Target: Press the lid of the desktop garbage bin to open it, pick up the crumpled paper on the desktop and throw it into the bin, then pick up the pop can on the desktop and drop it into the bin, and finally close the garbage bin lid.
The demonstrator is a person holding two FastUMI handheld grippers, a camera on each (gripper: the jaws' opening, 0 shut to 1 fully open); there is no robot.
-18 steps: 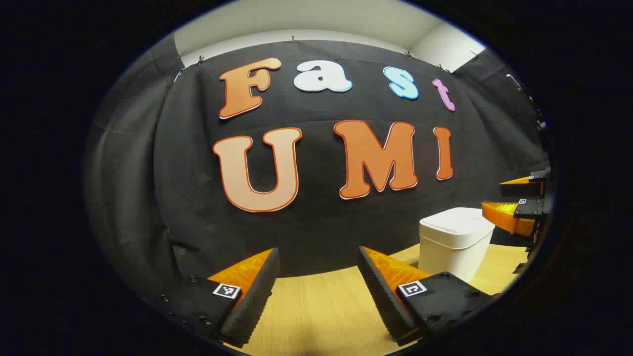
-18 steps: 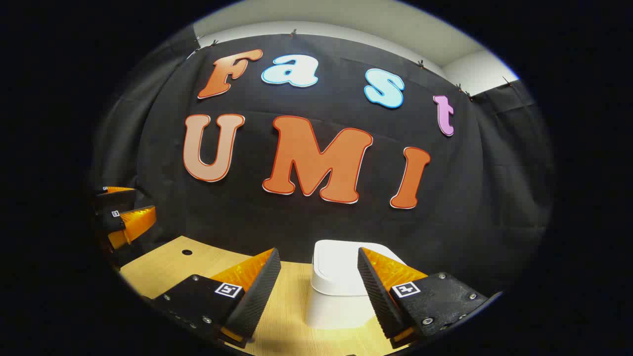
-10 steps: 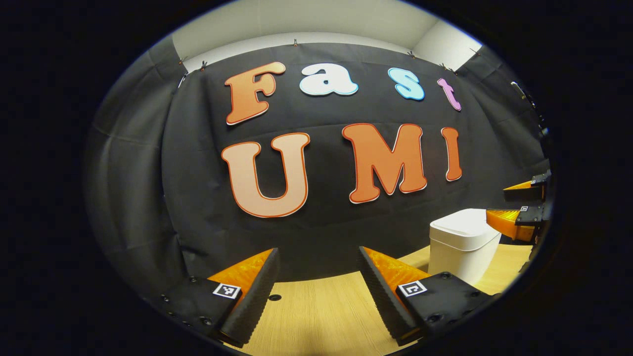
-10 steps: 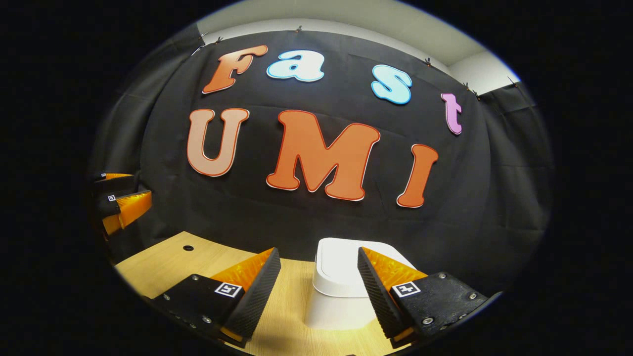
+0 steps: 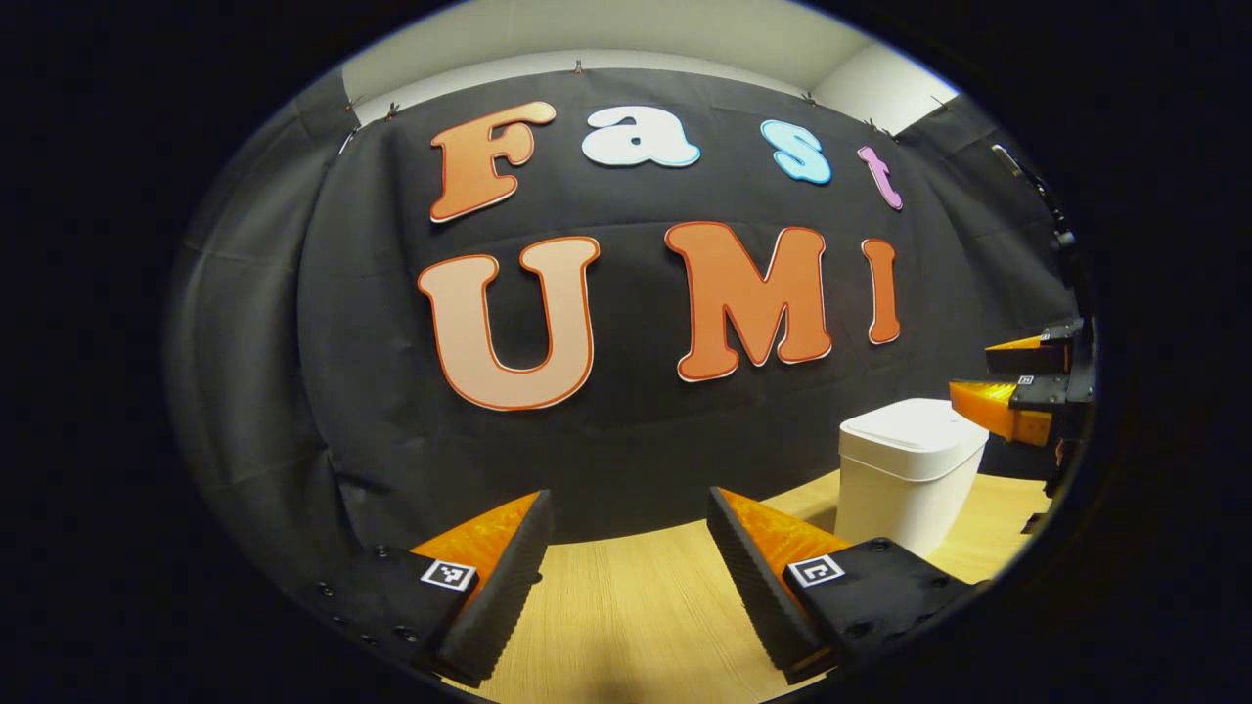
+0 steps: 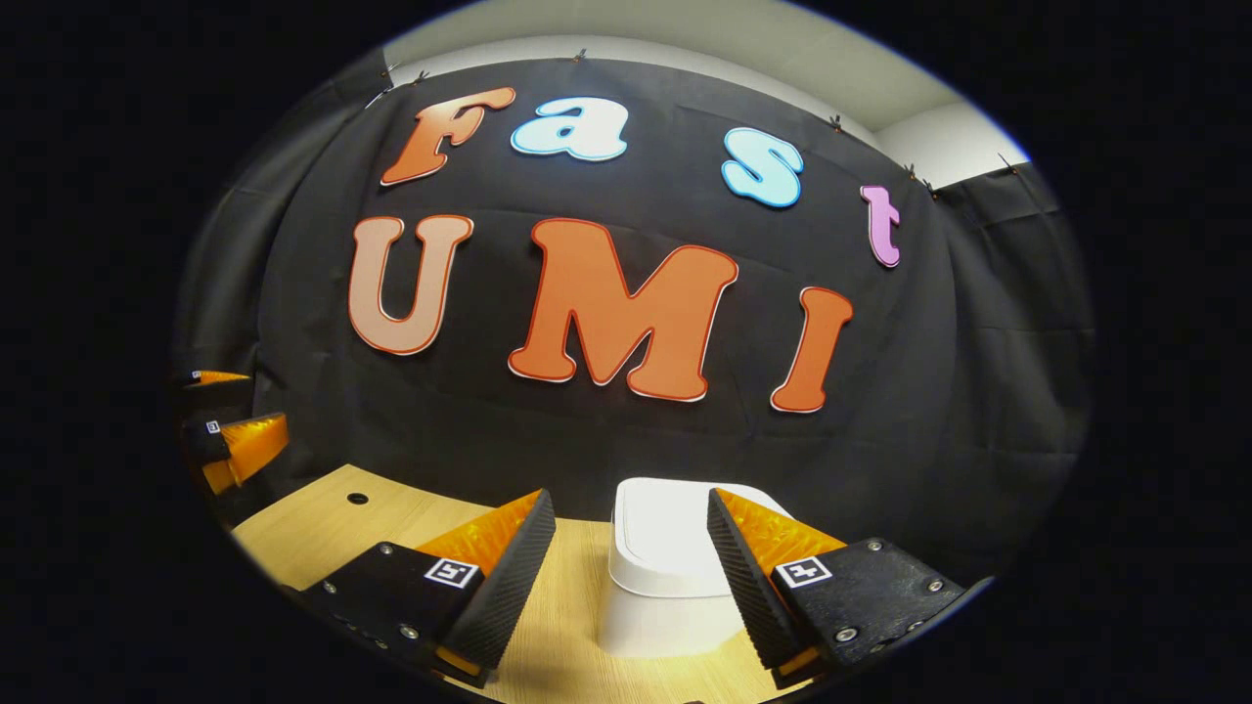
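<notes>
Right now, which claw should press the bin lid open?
Right. The right claw is open, directly facing the closed bin. From the left claw, the bin sits off to the side.

My views are sharp and evenly lit from above, edges bowed, soft shadows on the table (image 5: 636, 606).

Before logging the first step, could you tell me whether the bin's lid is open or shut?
Shut: the lid lies flat on the white bin, no gap showing.

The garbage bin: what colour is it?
White, body and lid alike; the garbage bin shows best in the left gripper view.
</notes>
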